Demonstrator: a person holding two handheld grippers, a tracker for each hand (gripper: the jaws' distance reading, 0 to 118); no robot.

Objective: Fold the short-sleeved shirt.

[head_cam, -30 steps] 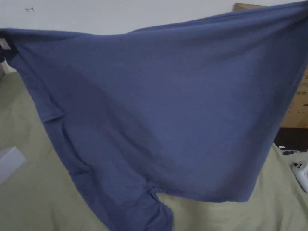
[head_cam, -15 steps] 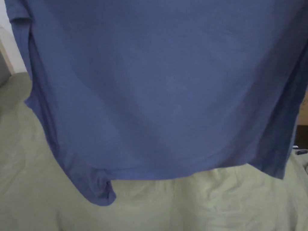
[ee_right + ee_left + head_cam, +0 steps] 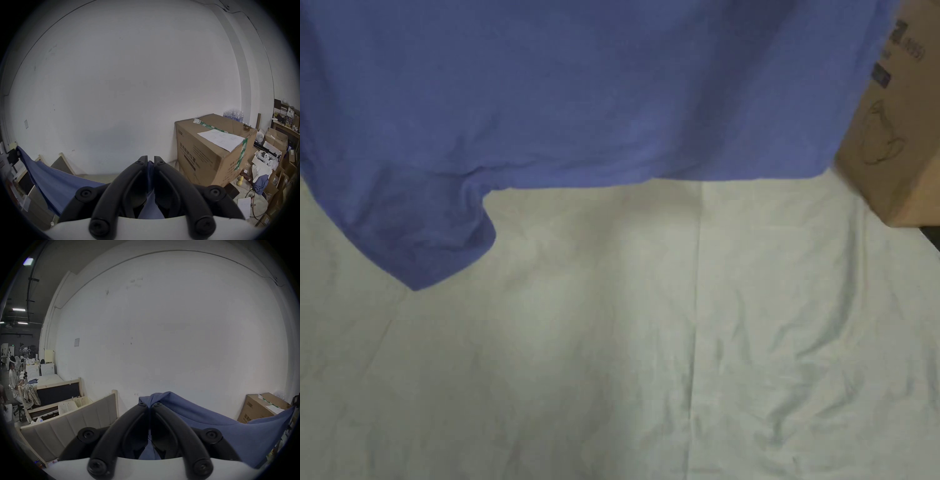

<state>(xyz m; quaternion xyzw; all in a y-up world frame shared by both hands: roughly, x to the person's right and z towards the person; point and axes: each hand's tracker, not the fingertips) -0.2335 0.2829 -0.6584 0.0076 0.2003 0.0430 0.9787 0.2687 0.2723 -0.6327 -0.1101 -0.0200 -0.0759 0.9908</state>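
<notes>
A blue short-sleeved shirt [image 3: 600,94] hangs in the air above the pale sheet [image 3: 650,337], stretched wide across the top of the head view, with one sleeve [image 3: 419,237] drooping at the lower left. In the left gripper view my left gripper [image 3: 149,404] is shut on a bunched corner of the shirt [image 3: 211,426], which stretches away to the right. In the right gripper view my right gripper [image 3: 150,160] is shut on the shirt's edge, and the cloth [image 3: 53,180] runs off to the left toward the other gripper [image 3: 13,155].
A large cardboard box [image 3: 900,125] stands at the right edge of the bed, seen also as the box [image 3: 211,152] near the white wall. Bed frames [image 3: 69,418] and a seated person [image 3: 13,382] are at the far left. Clutter [image 3: 267,162] lies at the right.
The shirt has risen in the head view, so its hem and sleeve now hang higher. More of the sheet shows below. The camera has also shifted.
</notes>
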